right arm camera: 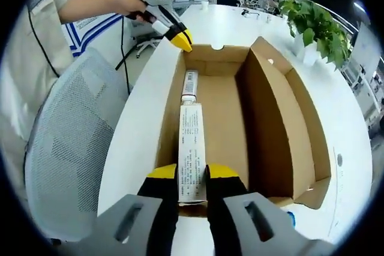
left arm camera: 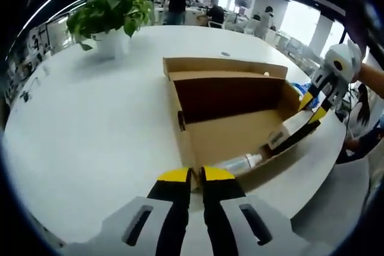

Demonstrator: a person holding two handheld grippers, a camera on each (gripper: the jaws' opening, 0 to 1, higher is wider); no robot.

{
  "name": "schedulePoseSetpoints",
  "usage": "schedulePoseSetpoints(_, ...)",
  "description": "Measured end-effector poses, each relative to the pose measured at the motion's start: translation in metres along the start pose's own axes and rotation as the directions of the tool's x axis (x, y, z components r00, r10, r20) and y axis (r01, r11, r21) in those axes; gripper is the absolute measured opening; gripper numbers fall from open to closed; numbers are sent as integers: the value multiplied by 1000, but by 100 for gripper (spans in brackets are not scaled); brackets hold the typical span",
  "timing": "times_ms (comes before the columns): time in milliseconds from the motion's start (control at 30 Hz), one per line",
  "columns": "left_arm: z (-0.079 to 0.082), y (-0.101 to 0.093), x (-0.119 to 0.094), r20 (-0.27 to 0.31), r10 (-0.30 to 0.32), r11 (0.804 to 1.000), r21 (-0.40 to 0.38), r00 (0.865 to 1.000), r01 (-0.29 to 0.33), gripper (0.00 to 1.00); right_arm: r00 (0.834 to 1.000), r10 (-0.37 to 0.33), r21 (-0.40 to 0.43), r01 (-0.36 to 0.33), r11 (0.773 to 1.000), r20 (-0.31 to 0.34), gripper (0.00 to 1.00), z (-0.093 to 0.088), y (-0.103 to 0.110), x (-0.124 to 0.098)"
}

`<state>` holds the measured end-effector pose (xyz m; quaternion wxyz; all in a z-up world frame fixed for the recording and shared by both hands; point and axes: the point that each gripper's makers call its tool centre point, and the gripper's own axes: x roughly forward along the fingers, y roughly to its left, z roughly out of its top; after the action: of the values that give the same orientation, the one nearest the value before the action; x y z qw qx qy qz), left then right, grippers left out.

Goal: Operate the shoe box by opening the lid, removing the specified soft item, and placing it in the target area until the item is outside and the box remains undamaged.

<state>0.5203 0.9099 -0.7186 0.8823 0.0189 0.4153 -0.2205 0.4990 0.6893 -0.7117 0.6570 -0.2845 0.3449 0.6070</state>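
I've got the right gripper (right arm camera: pixel 192 175) clamped on the carton (right arm camera: pixel 192 148) inside the open box (right arm camera: pixel 288 118), while my left gripper (left arm camera: pixel 196 178), jaws closed, steadies the box's corner.

Straight ahead of the right gripper's (right arm camera: pixel 191 175) jaws, the carton (right arm camera: pixel 192 148) lies in the shoe box (right arm camera: pixel 270 118), bottle (right arm camera: pixel 189 84) beyond it.

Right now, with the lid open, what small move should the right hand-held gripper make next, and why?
Probably lift straight up. The right hand-held gripper is shut on the white carton, which lies inside the box along one wall. A bottle lies just beyond it. The left hand-held gripper steadies the box's end wall.
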Motion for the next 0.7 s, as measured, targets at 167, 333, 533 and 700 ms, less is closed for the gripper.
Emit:
schedulePoseSetpoints(167,1,1,0,-2,1,1000,-5,1000,-1,4,999,-25,4,25,1000,29,14,9,-3,-12)
schedulePoseSetpoints(333,1,1,1,-7,5,1000,1,1000,-5,4,997,-51,10,50,999,66,14,18,-5,-31)
schedulePoseSetpoints(533,1,1,1,-9,8,1000,4,1000,-8,4,993,-79,4,78,997,85,14,21,-6,-50)
schedulePoseSetpoints(700,0,0,0,-14,13,1000,11,1000,-13,3,990,-98,2,98,995,99,14,22,-6,-65)
